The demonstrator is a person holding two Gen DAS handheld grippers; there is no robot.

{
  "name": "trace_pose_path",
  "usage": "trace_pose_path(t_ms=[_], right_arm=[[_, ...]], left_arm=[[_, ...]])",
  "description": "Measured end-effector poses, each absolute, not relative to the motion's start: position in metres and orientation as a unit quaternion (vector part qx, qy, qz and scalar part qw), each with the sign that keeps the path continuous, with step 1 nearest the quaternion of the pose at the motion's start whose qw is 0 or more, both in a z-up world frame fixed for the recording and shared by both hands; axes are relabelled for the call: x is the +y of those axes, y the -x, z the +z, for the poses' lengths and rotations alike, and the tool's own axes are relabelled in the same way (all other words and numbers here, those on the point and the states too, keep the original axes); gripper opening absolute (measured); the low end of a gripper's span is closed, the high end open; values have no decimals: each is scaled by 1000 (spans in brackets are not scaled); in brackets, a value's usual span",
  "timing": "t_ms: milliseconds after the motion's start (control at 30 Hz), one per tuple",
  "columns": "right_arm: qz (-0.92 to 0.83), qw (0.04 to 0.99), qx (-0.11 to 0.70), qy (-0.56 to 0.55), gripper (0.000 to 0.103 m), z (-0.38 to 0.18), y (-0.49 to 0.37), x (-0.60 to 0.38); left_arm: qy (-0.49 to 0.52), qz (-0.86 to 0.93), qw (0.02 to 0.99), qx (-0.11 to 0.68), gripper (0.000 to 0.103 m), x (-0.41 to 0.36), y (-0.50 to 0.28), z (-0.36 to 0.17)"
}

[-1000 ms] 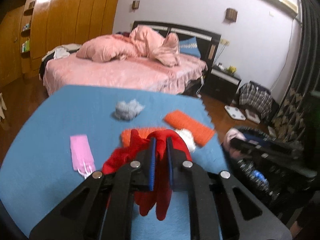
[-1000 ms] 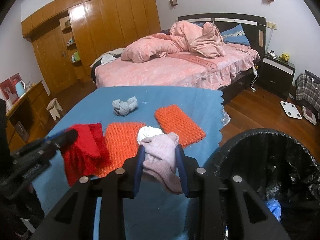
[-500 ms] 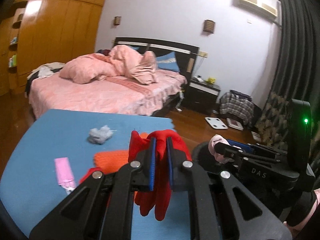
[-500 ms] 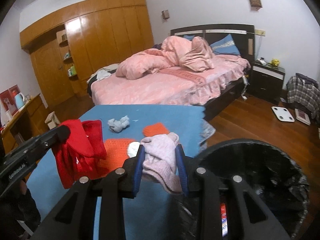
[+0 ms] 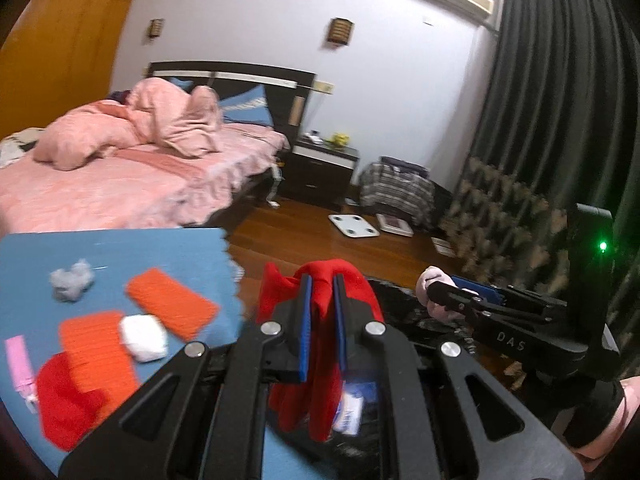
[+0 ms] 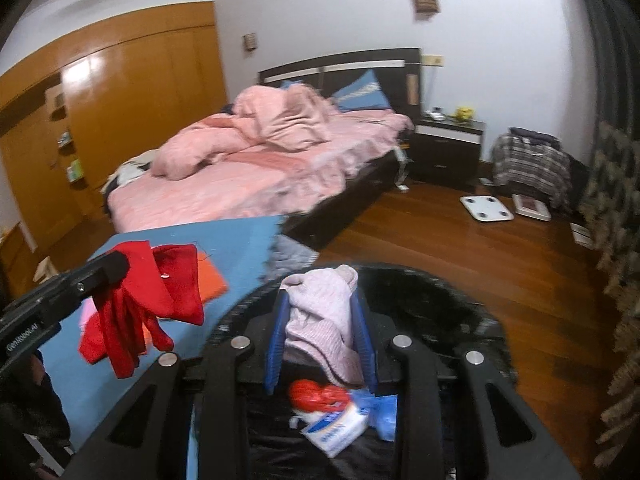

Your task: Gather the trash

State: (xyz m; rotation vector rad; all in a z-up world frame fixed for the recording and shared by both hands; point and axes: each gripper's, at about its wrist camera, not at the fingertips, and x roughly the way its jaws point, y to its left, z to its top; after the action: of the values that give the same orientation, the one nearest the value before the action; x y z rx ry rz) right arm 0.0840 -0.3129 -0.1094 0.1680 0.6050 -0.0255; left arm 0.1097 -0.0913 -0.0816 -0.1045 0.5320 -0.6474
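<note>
Already both loads hang at the black-lined trash bin [image 6: 460, 312], and the coming drop turns on what lies straight below each pair of tongs. The right tongs [image 6: 322, 340] are clamped on a pale pink knit cloth [image 6: 320, 320], which droops, long axis downward, over the bin's open mouth at lower centre of the right wrist view; a red wrapper [image 6: 316, 394] and a white-and-blue packet [image 6: 334, 428] lie in the bin beneath it. The left tongs [image 5: 320, 320] are closed on a red garment [image 5: 316, 392] hanging down between the blades. Judging by both views, the right hand is the better placed to let go; the left sits nearer the bin's table-side rim.

Only the left wrist view shows what remains on the blue table [image 5: 120, 252]: a grey crumpled wad [image 5: 72, 280], two orange knit pads [image 5: 172, 308], a white wad [image 5: 144, 338], a pink strip [image 5: 18, 364] and another red cloth [image 5: 68, 404]. Only the right wrist view shows the bin's contents clearly.
</note>
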Motion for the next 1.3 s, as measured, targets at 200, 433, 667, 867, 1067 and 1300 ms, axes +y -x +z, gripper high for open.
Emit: trace_pose_path(t_ms=[200,433,667,867,1067,1300], right_arm=[[-54,950,297,-85,49,-115,-78,-340],[-51,952,290,-81,92,-117,-80,-332],[15,954,289,-74,97,-118,-93,-277],[96,950,294,-54,97,-125,-112,-205],[150,944,291,-35,97,-137,-125,-150],[173,937,302,-26,96,-154,-138,-123]], left_arm=[[48,-337,899,276,46,-112,-119,-91],[36,-253,927,273,69,-58,-115,-101],[18,-124,952,278,79,26,-108,-114],[30,-37,953,298,80,92,-102,-129],[43,3,947,318,80,125,-104,-143],[54,4,936,349,79,133,-118,-171]])
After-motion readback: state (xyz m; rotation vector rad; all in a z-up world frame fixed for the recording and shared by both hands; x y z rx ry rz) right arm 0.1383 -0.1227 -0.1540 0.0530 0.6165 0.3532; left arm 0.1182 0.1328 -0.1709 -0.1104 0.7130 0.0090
